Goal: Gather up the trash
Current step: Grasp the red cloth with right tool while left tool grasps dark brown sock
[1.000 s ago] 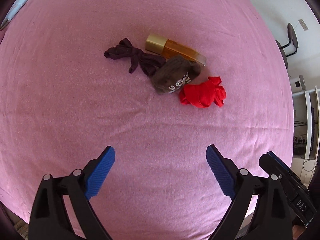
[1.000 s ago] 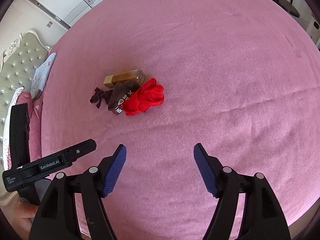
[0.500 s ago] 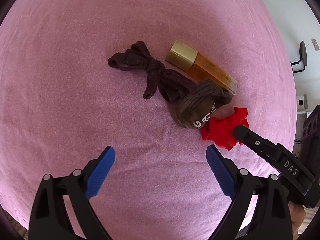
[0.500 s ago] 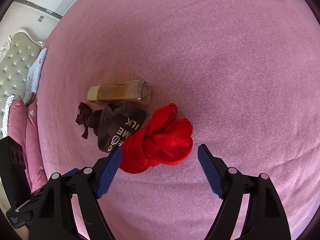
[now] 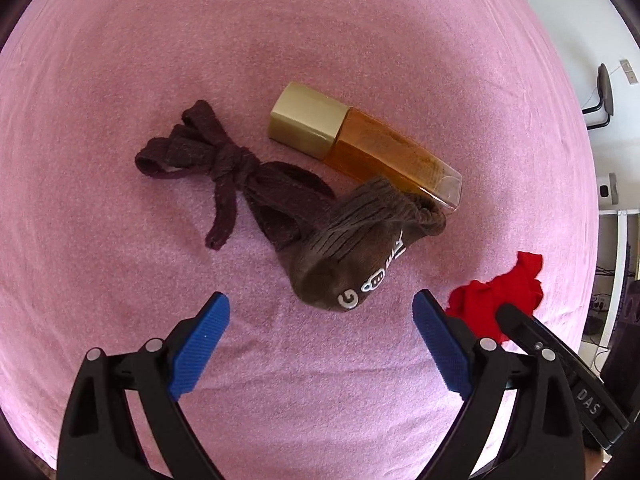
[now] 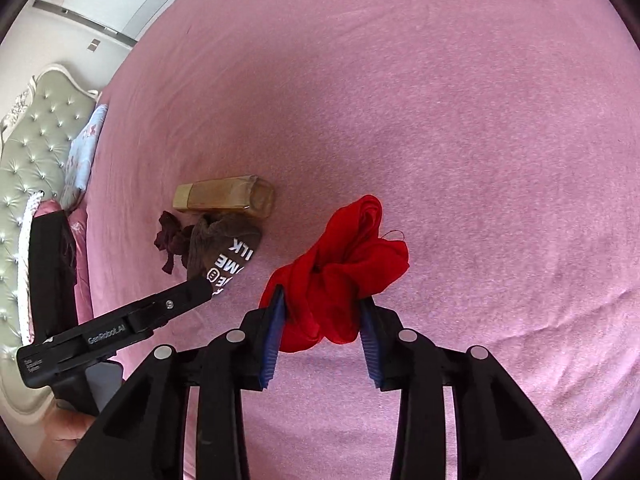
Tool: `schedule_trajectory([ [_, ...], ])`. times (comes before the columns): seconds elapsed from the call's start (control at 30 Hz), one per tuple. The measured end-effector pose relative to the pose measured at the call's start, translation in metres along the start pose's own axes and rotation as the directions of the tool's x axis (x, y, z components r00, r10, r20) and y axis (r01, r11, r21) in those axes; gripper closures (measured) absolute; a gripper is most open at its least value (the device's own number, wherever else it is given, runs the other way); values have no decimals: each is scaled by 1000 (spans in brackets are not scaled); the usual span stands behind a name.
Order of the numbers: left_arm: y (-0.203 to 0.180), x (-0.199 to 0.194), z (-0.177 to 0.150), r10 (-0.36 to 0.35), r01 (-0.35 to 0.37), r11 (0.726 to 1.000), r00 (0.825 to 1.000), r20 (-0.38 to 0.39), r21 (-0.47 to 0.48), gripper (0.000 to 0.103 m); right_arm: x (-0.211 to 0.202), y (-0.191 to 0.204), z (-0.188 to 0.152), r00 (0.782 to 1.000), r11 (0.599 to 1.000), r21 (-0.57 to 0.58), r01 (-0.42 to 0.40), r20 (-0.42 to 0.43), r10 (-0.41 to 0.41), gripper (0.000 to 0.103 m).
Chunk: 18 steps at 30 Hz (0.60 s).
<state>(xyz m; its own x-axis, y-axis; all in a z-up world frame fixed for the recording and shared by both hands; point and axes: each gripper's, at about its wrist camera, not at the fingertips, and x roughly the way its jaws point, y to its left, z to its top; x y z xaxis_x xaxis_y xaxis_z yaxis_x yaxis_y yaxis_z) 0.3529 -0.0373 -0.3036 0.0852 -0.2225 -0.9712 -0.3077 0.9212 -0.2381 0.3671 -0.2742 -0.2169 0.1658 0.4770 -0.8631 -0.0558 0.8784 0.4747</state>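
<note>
Red cloth (image 6: 340,264) pinched in right gripper (image 6: 322,338), seemingly lifted off pink bedsheet (image 6: 460,120); left gripper (image 5: 320,344) spread wide near brown sock (image 5: 360,252) (white lettering).

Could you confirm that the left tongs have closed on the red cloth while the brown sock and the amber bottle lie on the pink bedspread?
Not quite: the right tongs have closed on the red cloth, as the right wrist view shows. The left tongs are open. The brown sock and amber bottle do lie on the pink bedspread.
</note>
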Motion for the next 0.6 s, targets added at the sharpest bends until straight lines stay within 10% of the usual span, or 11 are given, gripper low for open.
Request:
schedule_trajectory([
  [0.27,-35,17,10,17,-18,1000,1000,-15,-10,87,-12,-14,-8,1000,1000,20,-4,13,4,68],
  [0.6,-30,-15,-43,-89,89,995,996,4,-32,92,-42,-13,-40,999,1000,9,-12,33,11,68],
])
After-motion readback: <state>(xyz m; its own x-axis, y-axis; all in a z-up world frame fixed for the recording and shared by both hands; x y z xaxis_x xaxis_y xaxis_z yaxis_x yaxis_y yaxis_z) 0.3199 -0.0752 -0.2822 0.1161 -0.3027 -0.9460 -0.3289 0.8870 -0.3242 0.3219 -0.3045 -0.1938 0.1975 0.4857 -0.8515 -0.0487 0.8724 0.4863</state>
